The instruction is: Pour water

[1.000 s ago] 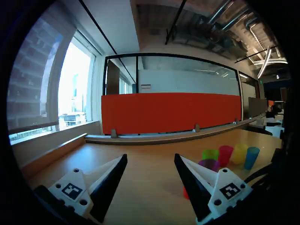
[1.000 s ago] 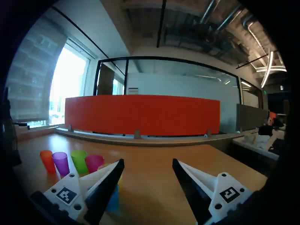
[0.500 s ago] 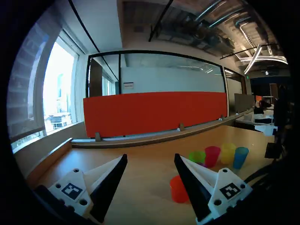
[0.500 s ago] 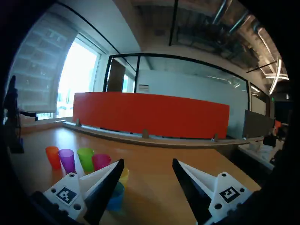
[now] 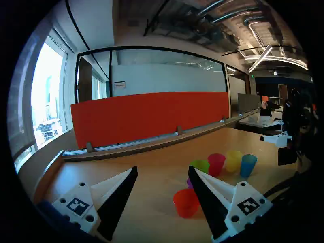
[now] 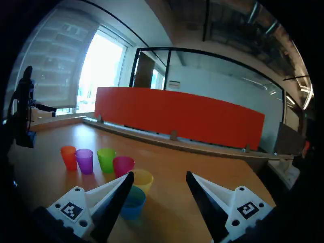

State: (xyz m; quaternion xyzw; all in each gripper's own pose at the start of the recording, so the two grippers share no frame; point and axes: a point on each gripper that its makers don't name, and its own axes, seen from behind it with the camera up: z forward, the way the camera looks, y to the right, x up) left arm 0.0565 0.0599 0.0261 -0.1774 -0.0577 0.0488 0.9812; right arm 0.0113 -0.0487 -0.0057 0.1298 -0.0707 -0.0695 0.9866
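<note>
Here, left claw (image 5: 162, 167) and right claw (image 6: 159, 172) wide open, empty (square coded tag (image 5: 77, 206) either side), cups (image 6: 107, 159) ahead.

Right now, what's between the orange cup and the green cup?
The purple cup stands between the orange cup and the green cup; the right gripper view shows this plainly.

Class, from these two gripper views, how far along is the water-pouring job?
Done: nothing visible; the row from the orange cup to the blue cup, six in all, stands upright on the table. In hand: nothing; the left gripper and right gripper are open and empty. Left: grasping a cup and pouring. Whether any holds water cannot be told.
</note>
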